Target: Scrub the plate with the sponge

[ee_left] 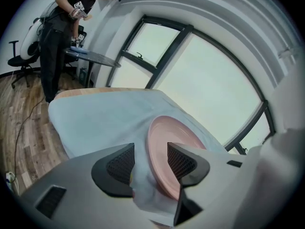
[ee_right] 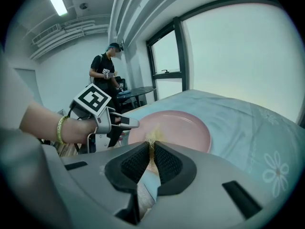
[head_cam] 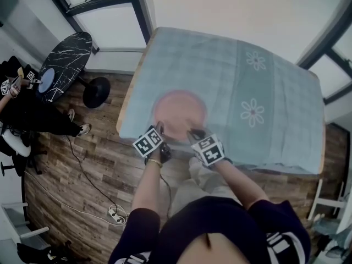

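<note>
Pink round plate (head_cam: 179,112), shallow-rimmed, on pale blue tablecloth (head_cam: 220,59)

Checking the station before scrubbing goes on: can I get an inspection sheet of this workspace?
Surface: table under pale blue flowered cloth.
Job's things: pink plate on the cloth; yellowish sponge, only a tuft visible.
Clutter: nothing seen.
Grippers: left claw open, plate rim between its pads; right claw shut on the sponge.
Cables: cable and power strip on the wood floor.
Surroundings: windows; another person at a round dark table.
</note>
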The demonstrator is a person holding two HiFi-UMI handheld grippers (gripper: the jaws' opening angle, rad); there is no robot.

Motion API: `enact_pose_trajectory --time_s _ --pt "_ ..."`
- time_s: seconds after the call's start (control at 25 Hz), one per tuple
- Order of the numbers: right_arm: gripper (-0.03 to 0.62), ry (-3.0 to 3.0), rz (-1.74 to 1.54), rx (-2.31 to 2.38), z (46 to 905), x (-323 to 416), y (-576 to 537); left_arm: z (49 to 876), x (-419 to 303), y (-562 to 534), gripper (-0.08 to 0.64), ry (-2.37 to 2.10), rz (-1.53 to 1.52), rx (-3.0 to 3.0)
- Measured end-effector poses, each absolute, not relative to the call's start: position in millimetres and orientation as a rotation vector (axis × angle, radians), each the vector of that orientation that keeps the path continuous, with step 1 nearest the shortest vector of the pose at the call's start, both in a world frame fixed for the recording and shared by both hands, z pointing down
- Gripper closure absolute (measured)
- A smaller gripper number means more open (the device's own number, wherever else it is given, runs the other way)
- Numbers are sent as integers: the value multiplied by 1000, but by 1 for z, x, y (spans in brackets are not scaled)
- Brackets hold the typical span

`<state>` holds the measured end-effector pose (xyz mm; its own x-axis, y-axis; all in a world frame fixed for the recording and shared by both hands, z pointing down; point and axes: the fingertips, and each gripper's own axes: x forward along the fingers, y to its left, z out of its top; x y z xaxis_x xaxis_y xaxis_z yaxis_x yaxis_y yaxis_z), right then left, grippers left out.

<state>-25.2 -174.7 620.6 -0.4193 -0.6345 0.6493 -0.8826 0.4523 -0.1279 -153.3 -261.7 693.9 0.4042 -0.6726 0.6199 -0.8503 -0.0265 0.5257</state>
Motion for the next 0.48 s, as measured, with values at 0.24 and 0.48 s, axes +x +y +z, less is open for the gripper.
enact_pose_trajectory --time_s 0.24,0.48 --pt "555 -2197 664 1392 601 -15 -161 668 -147 -232 353 -1314 235 1831" --pt "555 -2201 707 1464 585 -9 -135 641 -142 -193 387 -1283 230 1899"
